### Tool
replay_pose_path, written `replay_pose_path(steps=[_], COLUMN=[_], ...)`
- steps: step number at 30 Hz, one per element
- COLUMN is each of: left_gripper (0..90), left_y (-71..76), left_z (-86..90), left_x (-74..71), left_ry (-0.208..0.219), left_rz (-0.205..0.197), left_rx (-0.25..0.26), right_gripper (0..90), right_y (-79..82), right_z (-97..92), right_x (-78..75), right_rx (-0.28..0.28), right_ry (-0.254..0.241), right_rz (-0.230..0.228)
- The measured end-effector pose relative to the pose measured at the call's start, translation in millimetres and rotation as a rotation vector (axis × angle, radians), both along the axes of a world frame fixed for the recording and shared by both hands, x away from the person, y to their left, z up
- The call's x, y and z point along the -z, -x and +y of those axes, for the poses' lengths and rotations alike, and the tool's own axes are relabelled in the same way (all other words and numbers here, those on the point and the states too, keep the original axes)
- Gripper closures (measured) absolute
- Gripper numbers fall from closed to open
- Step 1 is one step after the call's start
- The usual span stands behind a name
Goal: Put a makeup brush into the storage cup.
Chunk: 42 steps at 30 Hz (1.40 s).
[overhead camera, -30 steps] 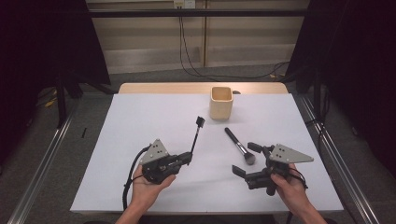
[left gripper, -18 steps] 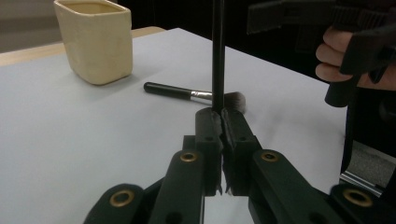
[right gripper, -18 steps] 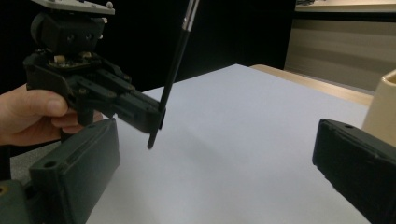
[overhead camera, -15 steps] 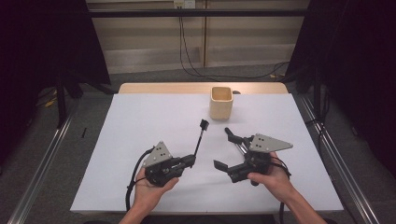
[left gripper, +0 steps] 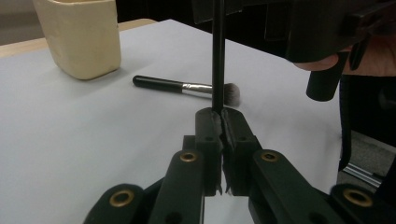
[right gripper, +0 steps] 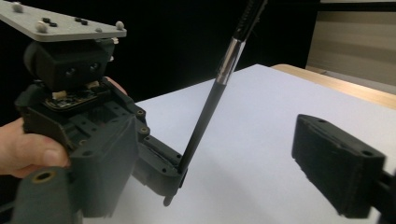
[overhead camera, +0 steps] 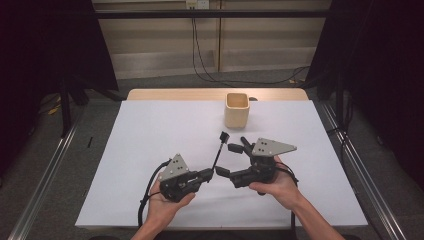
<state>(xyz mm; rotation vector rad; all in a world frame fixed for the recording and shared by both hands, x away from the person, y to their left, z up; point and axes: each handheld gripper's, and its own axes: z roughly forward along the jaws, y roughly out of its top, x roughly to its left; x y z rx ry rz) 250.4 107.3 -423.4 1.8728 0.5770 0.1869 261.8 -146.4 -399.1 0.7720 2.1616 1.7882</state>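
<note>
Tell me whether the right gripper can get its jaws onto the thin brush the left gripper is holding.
Probably yes. The left gripper holds the thin brush by its bottom end, so the handle above stands bare. The right gripper has been closing its jaws but is open, either side of the handle, nothing between.

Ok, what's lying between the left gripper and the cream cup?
A makeup brush lies flat on the white table between left gripper and cup, touching neither; the left gripper view shows it.

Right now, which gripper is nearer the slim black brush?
Left. The left gripper is shut on the slim black brush at its lower end; the right gripper, jaws just closing, flanks its shaft without touching.
</note>
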Motion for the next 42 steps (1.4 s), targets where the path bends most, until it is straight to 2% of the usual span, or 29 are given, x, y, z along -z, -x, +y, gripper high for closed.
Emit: replay_pose_path(steps=[1,3,5,9,11,18,22,32,42], left_gripper=[86.2,86.2,86.3,86.2,86.2,86.2,86.2,86.0,85.0], left_y=[0.1,-0.1,-0.3,-0.2,-0.4,1.2,1.9,2.7,2.9], left_z=[0.1,0.4,0.5,-0.7,-0.7,-1.3,-0.7,-2.0,-3.3], left_x=[0.0,0.0,0.1,0.8,1.1,2.1,2.9,5.7,7.7], left_ry=[-0.001,-0.001,-0.001,-0.015,-0.012,-0.015,-0.031,-0.033,-0.024], left_rz=[-0.001,-0.002,-0.003,0.001,0.002,0.005,0.006,-0.007,-0.009], left_rx=[-0.003,-0.006,-0.008,-0.001,0.0,0.001,-0.006,0.001,0.002], right_gripper=[18.3,26.8,31.3,48.1,56.8,71.2,78.6,82.9,85.6], right_y=[-1.0,-4.2,-7.7,-11.1,-11.2,-10.4,-9.9,-10.7,-9.9], right_z=[0.8,1.9,3.0,5.8,6.4,4.1,6.1,6.6,6.9], right_x=[0.1,-0.4,-0.9,-1.0,-0.7,0.7,1.6,3.0,2.5], right_rx=[-0.001,-0.004,-0.008,-0.019,-0.02,-0.026,-0.038,-0.054,-0.071], right_ry=[0.003,0.004,-0.007,-0.012,-0.01,-0.042,-0.046,-0.085,-0.102], right_rz=[0.001,0.009,0.02,0.033,0.023,0.043,0.049,0.104,0.129])
